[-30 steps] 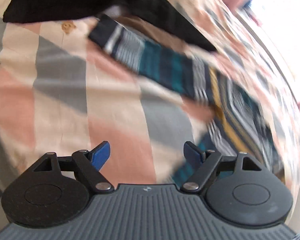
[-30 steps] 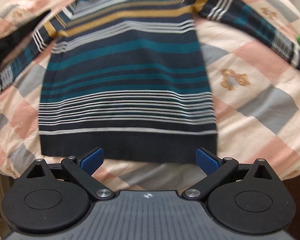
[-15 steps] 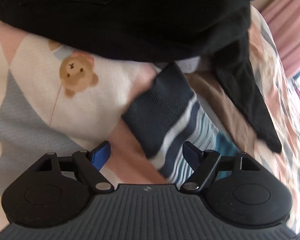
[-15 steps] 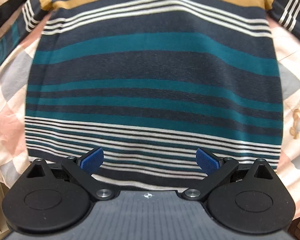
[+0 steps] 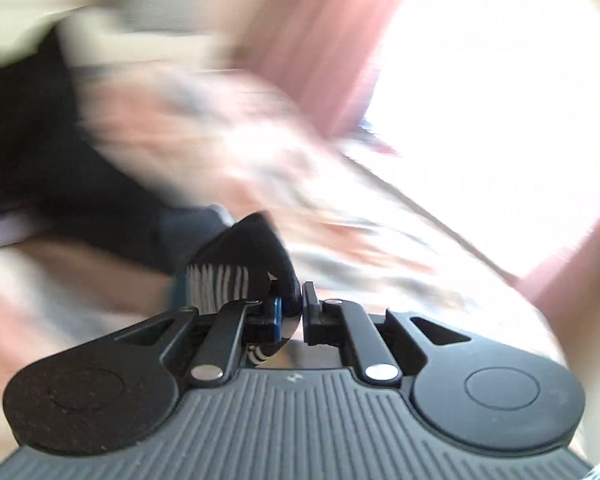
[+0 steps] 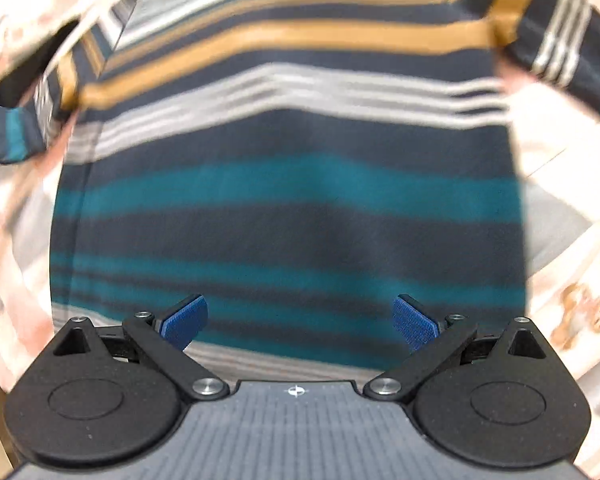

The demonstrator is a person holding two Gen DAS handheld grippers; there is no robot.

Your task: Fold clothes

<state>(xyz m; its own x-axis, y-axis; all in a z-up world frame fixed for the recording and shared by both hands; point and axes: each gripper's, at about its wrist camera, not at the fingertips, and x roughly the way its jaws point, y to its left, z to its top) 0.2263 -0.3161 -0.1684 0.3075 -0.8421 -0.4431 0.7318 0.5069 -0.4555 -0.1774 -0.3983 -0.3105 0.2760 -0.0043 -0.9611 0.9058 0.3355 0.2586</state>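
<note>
A striped sweater (image 6: 288,184) in navy, teal, white and mustard lies flat on the bed, filling the right wrist view. My right gripper (image 6: 298,322) hangs open low over its lower body, blue pads wide apart with nothing between them. In the left wrist view, my left gripper (image 5: 291,312) is shut on the dark ribbed sleeve cuff (image 5: 252,260) of the sweater, whose white-striped part bunches beside the left finger. The left view is heavily blurred by motion.
A black garment (image 5: 60,176) lies to the left beyond the cuff. The patchwork bedspread (image 6: 572,280) in pink, grey and cream with bear prints shows around the sweater. Pink curtains (image 5: 320,48) and a bright window (image 5: 500,100) stand beyond the bed.
My left gripper has closed on the sleeve cuff and swung upward toward the window. My right gripper has advanced further up over the sweater's body, still open.
</note>
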